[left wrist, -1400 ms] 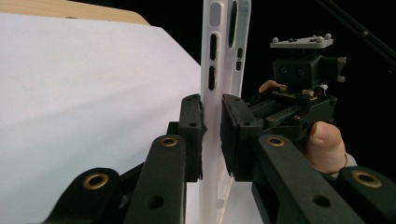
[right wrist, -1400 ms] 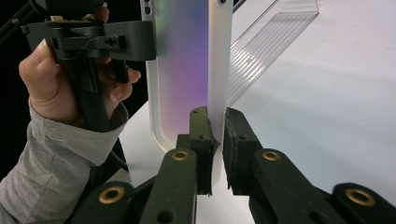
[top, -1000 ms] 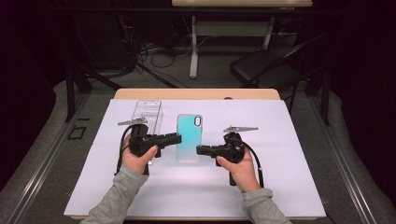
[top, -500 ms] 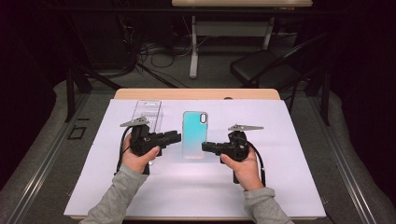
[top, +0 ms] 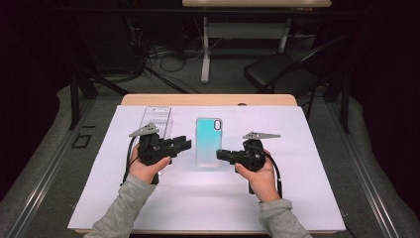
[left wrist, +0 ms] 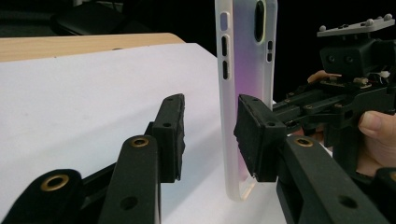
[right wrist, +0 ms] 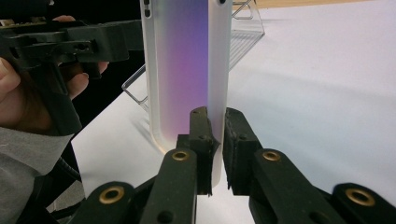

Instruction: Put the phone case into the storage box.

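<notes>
Clamping the phone case [top: 208, 141] by its right edge, your right gripper [top: 221, 155] alone holds it at table centre; your left gripper [top: 186, 144], at nine o'clock, has just been opening, jaws astride the left edge. The case could twist toward the clear tray [top: 156, 120] at eleven o'clock.

Room lay dark. Grey carpet floor [top: 173, 94] showed beyond wooden table [top: 208, 99] under white sheet [top: 307, 163]. Black folding chair [top: 277, 74] stood at far right; tangled cables [top: 158, 54] lay beside white desk leg [top: 204, 54].
</notes>
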The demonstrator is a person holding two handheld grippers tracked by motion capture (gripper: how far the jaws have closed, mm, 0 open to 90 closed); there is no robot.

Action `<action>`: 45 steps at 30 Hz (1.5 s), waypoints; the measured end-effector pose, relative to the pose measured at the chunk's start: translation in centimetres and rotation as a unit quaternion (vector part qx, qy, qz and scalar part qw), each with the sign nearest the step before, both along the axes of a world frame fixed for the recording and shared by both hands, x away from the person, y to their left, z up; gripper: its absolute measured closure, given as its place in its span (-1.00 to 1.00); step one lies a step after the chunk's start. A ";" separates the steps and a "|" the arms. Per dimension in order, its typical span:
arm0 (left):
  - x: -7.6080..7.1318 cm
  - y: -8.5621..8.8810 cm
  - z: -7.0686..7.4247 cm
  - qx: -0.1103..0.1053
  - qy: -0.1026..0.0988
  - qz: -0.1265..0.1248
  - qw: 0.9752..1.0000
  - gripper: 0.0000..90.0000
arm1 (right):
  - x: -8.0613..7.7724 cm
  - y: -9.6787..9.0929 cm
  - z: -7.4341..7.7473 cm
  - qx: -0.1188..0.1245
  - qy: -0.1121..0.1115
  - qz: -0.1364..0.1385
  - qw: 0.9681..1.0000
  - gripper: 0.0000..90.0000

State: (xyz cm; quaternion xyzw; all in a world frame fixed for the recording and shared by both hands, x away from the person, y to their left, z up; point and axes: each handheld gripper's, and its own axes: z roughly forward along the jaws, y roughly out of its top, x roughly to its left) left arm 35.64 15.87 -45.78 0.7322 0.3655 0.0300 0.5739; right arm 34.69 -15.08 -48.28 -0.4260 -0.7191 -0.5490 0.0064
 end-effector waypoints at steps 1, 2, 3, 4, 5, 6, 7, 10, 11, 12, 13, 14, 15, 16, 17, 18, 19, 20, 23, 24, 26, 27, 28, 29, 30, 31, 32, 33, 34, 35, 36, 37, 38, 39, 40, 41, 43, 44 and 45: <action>0.0 0.0 0.0 0.005 -0.003 0.000 1.000 0.39 | 0.0 0.0 0.0 -0.001 0.000 -0.001 1.000 0.85; 0.0 0.0 0.0 0.006 -0.007 0.001 1.000 0.37 | 0.0 0.0 0.0 -0.002 0.000 -0.002 1.000 0.84; 0.0 0.0 0.1 0.006 -0.008 0.001 1.000 0.34 | 0.0 0.0 0.0 -0.004 -0.001 -0.002 1.000 0.85; 0.0 0.1 0.1 0.005 -0.010 0.001 1.000 0.31 | 0.0 0.0 0.0 -0.005 -0.001 -0.002 1.000 0.85; 0.0 0.1 0.1 0.007 -0.013 0.000 1.000 0.28 | 0.0 0.0 0.0 -0.006 -0.002 -0.002 1.000 0.84; 0.0 0.1 0.1 0.011 -0.018 0.001 1.000 0.24 | 0.0 0.1 -0.1 -0.006 -0.002 -0.003 1.000 0.84; 0.0 0.1 0.1 0.013 -0.022 0.003 1.000 0.21 | 0.0 0.1 -0.1 -0.007 -0.003 -0.004 1.000 0.84; 0.1 0.2 0.3 0.024 -0.033 0.006 0.999 0.14 | 0.0 0.1 -0.1 -0.010 -0.004 -0.005 1.000 0.84; 0.1 0.2 0.4 0.028 -0.038 0.007 0.999 0.12 | 0.0 0.1 -0.1 -0.011 -0.005 -0.005 1.000 0.84; 0.1 0.3 0.4 0.031 -0.042 0.008 0.999 0.11 | 0.0 0.1 -0.1 -0.012 -0.004 -0.006 1.000 0.84; 0.0 0.3 0.5 0.034 -0.046 0.011 0.998 0.10 | 0.0 0.1 -0.2 -0.013 -0.005 -0.007 1.000 0.84; 0.0 0.3 0.6 0.036 -0.054 0.013 0.998 0.10 | 0.0 0.1 -0.2 -0.014 -0.007 -0.007 1.000 0.84; -0.1 0.4 0.7 0.038 -0.063 0.016 0.997 0.10 | 0.0 0.1 -0.1 -0.015 -0.007 -0.008 1.000 0.84; -0.1 0.4 0.8 0.037 -0.067 0.018 0.997 0.10 | -0.1 0.1 -0.1 -0.016 -0.007 -0.008 1.000 0.84; -0.1 0.5 0.9 0.033 -0.070 0.018 0.997 0.10 | -0.1 0.2 -0.1 -0.017 -0.007 -0.009 1.000 0.84; -0.2 0.6 0.9 0.032 -0.068 0.016 0.997 0.10 | -0.1 0.2 -0.2 -0.018 -0.009 -0.010 1.000 0.84; -0.2 0.6 1.0 0.034 -0.065 0.018 0.997 0.10 | -0.1 0.2 -0.2 -0.019 -0.009 -0.009 1.000 0.84; -0.3 0.6 1.2 0.041 -0.066 0.019 0.997 0.10 | -0.1 0.2 -0.2 -0.020 -0.010 -0.010 1.000 0.84; -0.5 0.6 1.5 0.068 -0.072 0.027 0.995 0.10 | -0.2 0.4 -0.2 -0.025 -0.012 -0.011 1.000 0.84; -0.6 0.6 1.6 0.075 -0.077 0.029 0.994 0.09 | -0.2 0.4 -0.2 -0.025 -0.013 -0.012 1.000 0.84; -0.7 0.5 1.7 0.084 -0.085 0.031 0.992 0.06 | -0.3 0.6 -0.2 -0.029 -0.017 -0.013 0.999 0.84; -0.8 0.4 1.8 0.091 -0.091 0.034 0.991 0.03 | -0.3 0.6 -0.2 -0.031 -0.019 -0.013 0.999 0.84; -0.9 0.4 1.9 0.098 -0.096 0.037 0.990 -0.03 | -0.4 0.7 -0.2 -0.032 -0.021 -0.014 0.999 0.84; -0.9 0.3 2.0 0.104 -0.101 0.040 0.989 -0.08 | -0.4 0.8 -0.2 -0.033 -0.020 -0.015 0.999 0.84; -1.0 0.3 2.1 0.109 -0.107 0.040 0.987 -0.08 | -0.5 0.8 -0.2 -0.033 -0.023 -0.016 0.999 0.84; -1.1 0.3 2.2 0.110 -0.113 0.042 0.987 -0.11 | -0.5 0.9 -0.2 -0.036 -0.025 -0.015 0.999 0.84; -1.1 0.2 2.2 0.113 -0.117 0.047 0.986 -0.16 | -0.5 0.9 -0.2 -0.037 -0.024 -0.015 0.999 0.84; -1.2 0.2 2.3 0.116 -0.118 0.047 0.985 -0.18 | -0.5 1.0 -0.2 -0.035 -0.024 -0.017 0.999 0.84; -1.2 0.2 2.4 0.118 -0.117 0.047 0.985 -0.19 | -0.6 1.0 -0.2 -0.035 -0.025 -0.018 0.999 0.84; -1.2 0.2 2.4 0.121 -0.118 0.049 0.984 -0.22 | -0.6 1.0 -0.2 -0.036 -0.026 -0.017 0.999 0.84; -1.2 0.2 2.4 0.124 -0.118 0.048 0.984 -0.25 | -0.6 1.1 -0.3 -0.037 -0.028 -0.017 0.999 0.84; -1.2 0.2 2.4 0.127 -0.116 0.046 0.984 -0.25 | -0.6 1.1 -0.3 -0.039 -0.028 -0.017 0.999 0.84; -1.2 0.1 2.4 0.130 -0.116 0.047 0.984 -0.26 | -0.7 1.2 -0.3 -0.041 -0.029 -0.020 0.999 0.84; -1.2 0.1 2.4 0.135 -0.118 0.048 0.983 -0.29 | -0.7 1.3 -0.3 -0.043 -0.032 -0.020 0.998 0.84; -1.2 0.1 2.4 0.140 -0.118 0.049 0.982 -0.29 | -0.8 1.4 -0.3 -0.044 -0.032 -0.020 0.998 0.84; -1.2 0.0 2.4 0.145 -0.118 0.050 0.981 -0.30 | -0.8 1.4 -0.3 -0.044 -0.032 -0.021 0.998 0.84; -1.2 -0.1 2.4 0.153 -0.122 0.054 0.979 -0.33 | -0.9 1.6 -0.3 -0.047 -0.033 -0.021 0.998 0.84; -1.2 -0.1 2.4 0.159 -0.125 0.056 0.978 -0.34 | -0.9 1.7 -0.3 -0.051 -0.036 -0.021 0.998 0.84; -1.3 -0.1 2.5 0.165 -0.126 0.057 0.977 -0.34 | -0.9 1.7 -0.4 -0.055 -0.037 -0.021 0.998 0.84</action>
